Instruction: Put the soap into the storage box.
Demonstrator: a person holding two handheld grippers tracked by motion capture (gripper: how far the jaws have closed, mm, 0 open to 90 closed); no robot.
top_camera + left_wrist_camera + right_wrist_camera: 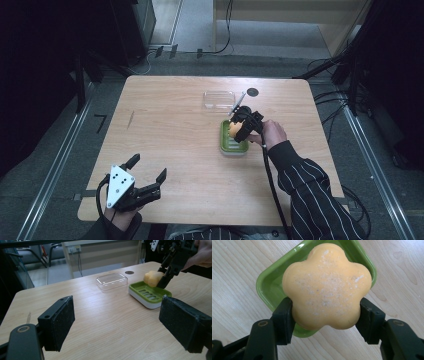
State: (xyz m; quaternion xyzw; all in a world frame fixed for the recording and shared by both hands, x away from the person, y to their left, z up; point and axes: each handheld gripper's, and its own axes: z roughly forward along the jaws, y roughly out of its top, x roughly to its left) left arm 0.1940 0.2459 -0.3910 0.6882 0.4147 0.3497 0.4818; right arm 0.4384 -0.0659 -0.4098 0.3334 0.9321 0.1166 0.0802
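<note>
A flower-shaped orange soap [327, 287] is held between the two black jaws of my right gripper [325, 317], which is shut on it. It hangs just above a green soap dish [269, 287] with a white base. From above, the right gripper [239, 127] hovers over the dish [234, 145] right of the table's middle. The left gripper view shows the soap [152, 278] over the dish [148, 293] from the side. My left gripper [149, 168] rests at the near left of the table, its jaws wide open with nothing between them [117, 323].
A clear plastic lid [219, 99] lies on the wooden table [165, 130] just beyond the dish; it also appears as the lid [111, 280] in the left gripper view. A small dark round disc [252, 92] sits behind it. Cables run over the floor beyond the table.
</note>
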